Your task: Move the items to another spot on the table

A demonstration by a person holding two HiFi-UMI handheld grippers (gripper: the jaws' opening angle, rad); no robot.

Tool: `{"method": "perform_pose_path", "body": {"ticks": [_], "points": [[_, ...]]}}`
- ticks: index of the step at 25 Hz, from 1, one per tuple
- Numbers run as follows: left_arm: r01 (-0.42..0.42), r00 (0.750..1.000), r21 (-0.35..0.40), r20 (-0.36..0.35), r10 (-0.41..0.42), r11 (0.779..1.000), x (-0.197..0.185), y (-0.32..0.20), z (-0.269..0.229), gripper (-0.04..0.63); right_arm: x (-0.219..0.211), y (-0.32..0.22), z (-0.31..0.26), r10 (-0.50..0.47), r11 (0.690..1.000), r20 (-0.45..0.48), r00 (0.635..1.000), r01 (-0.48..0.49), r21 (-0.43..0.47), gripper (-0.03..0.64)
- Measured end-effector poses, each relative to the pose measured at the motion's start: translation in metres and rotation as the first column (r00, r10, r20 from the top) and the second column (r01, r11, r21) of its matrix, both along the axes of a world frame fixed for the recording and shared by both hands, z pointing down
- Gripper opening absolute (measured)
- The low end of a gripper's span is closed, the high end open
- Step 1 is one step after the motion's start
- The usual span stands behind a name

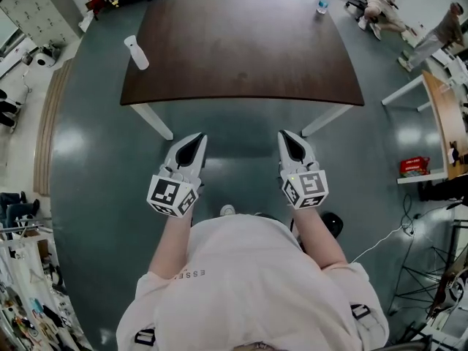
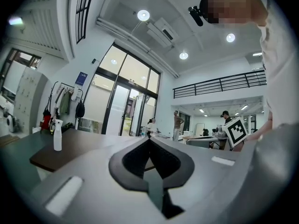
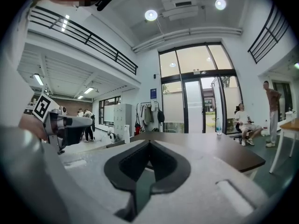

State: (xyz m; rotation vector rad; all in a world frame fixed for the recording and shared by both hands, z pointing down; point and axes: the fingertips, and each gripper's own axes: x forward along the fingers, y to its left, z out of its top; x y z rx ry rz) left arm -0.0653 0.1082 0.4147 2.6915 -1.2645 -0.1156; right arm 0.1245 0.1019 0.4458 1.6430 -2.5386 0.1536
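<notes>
A white spray bottle (image 1: 136,53) lies near the left edge of the dark brown table (image 1: 241,57); it also shows at the left in the left gripper view (image 2: 57,135). A small clear bottle (image 1: 322,6) stands at the table's far right corner, seen too in the right gripper view (image 3: 218,126). My left gripper (image 1: 196,139) and right gripper (image 1: 287,136) hover side by side over the floor, short of the table's near edge. Both are shut with nothing between their tips.
White table legs (image 1: 153,121) stand just beyond the grippers. A second desk (image 1: 443,123) with a red box (image 1: 414,166) is at the right. People sit and stand in the background (image 3: 245,123). Grey floor surrounds the table.
</notes>
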Motion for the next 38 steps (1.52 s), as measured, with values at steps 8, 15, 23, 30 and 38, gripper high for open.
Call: {"method": "perform_pose_path", "body": {"ticks": [8, 15, 23, 30, 38], "points": [[0.15, 0.989, -0.007, 0.021, -0.149, 0.989, -0.082, -0.002, 0.0, 0.015, -0.076, -0.041, -0.001, -0.112, 0.994, 0.017, 0.994, 0.112, -0.004, -0.008], [0.349, 0.937, -0.028, 0.022, -0.348, 0.937, -0.163, -0.016, 0.01, 0.015, -0.161, -0.09, 0.006, -0.286, 0.958, 0.023, 0.958, 0.287, -0.021, -0.006], [0.466, 0.885, -0.041, 0.017, -0.466, 0.884, -0.25, -0.085, 0.022, 0.015, -0.26, -0.179, 0.019, -0.409, 0.911, 0.026, 0.912, 0.41, -0.048, -0.005], [0.492, 0.871, -0.047, 0.03, -0.491, 0.869, -0.304, -0.179, 0.021, 0.015, -0.322, -0.278, 0.019, -0.461, 0.886, 0.008, 0.887, 0.461, -0.051, -0.005], [0.483, 0.875, -0.061, 0.05, -0.481, 0.873, -0.366, -0.251, 0.019, 0.015, -0.399, -0.342, 0.025, -0.497, 0.866, -0.028, 0.867, 0.493, -0.086, 0.036]]}}
